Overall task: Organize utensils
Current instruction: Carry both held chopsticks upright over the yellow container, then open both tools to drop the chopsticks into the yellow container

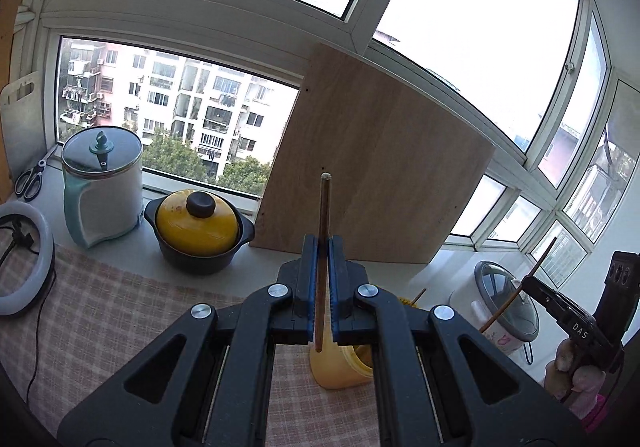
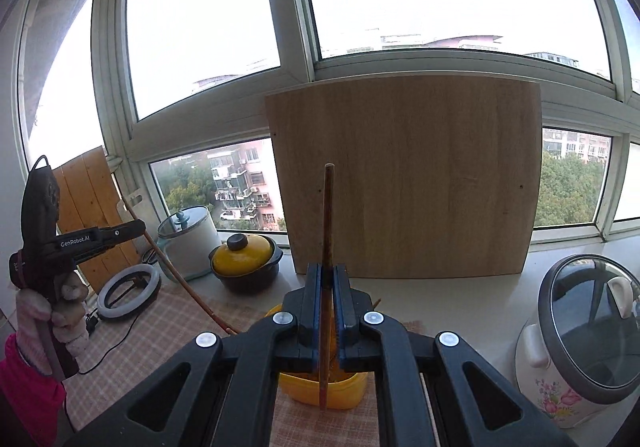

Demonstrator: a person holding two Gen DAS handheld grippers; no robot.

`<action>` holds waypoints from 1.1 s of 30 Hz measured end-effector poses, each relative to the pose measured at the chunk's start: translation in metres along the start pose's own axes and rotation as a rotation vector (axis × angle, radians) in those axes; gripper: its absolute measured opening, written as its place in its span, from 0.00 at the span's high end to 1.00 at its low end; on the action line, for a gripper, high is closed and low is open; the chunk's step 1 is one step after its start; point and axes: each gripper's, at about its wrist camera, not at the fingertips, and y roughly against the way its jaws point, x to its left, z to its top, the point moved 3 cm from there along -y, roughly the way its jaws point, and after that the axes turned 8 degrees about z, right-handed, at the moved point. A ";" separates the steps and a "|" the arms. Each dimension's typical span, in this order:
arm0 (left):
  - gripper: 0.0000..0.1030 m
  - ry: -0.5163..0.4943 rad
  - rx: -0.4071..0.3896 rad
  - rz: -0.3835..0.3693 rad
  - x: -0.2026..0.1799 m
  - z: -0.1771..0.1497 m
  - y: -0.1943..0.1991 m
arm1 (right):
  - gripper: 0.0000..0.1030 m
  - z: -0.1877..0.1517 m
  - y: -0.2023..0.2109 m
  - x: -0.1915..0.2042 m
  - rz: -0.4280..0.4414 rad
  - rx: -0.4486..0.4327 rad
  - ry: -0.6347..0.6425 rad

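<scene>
Daylit fisheye pair, strongly backlit, sharp at centre.

Light: daylight from the window panes (image 1: 472, 27); the sky there is blown out to plain white, with no cloud detail. Contrast: the wooden board (image 2: 404, 179) reads evenly lit and matte; black gripper bodies close to the lens fall near-silhouette, with small bright glints on their rivets. Reflections: soft sheen on the glass lid (image 2: 588, 323) and the yellow pot lid (image 1: 196, 225). Shadows: faint, diffuse on the counter. Distortion: window frames bow heavily outward; dark vignette fills every corner. Focus: apartment blocks outside crisp, slight softness toward the rims.
</scene>
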 end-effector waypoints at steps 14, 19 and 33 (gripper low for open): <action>0.97 -0.006 0.004 -0.048 -0.030 0.008 -0.028 | 0.97 0.008 -0.029 -0.009 -0.018 -0.011 -0.015; 0.97 -0.029 0.029 -0.053 -0.040 0.002 -0.041 | 0.97 0.000 -0.045 -0.017 -0.024 0.013 -0.040; 0.97 -0.101 0.113 -0.038 -0.050 -0.027 -0.073 | 0.97 -0.027 -0.064 -0.026 -0.014 0.086 -0.095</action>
